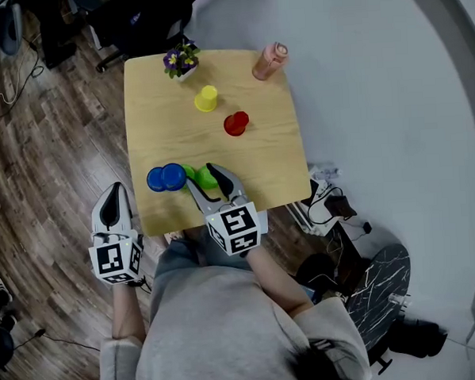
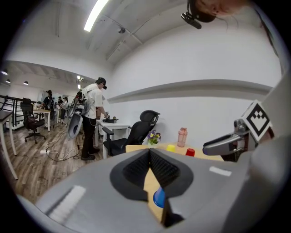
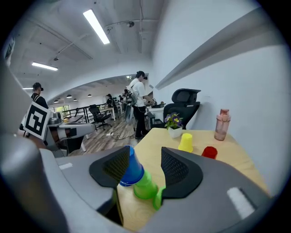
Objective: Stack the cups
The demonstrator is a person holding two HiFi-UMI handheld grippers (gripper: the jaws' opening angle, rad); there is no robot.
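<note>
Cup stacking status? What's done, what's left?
Done: nothing clearly stacked. A blue cup and green cup sit close together at the near edge of the table. In hand: right claw open around that pair, no grip visible. Left claw shut, empty, beside the table. Left: yellow cup and red cup stand apart, untouched.

The left gripper [image 2: 149,155] had its jaws shut tight, pad against pad. A blue cup [image 2: 159,197] peeked out just below them, on the table [image 2: 150,184]. Far off stood a yellow cup [image 2: 171,148], a red cup [image 2: 190,152], a pink bottle [image 2: 182,137] and flowers [image 2: 153,136]. The right gripper [image 2: 214,146] was at the right.
</note>
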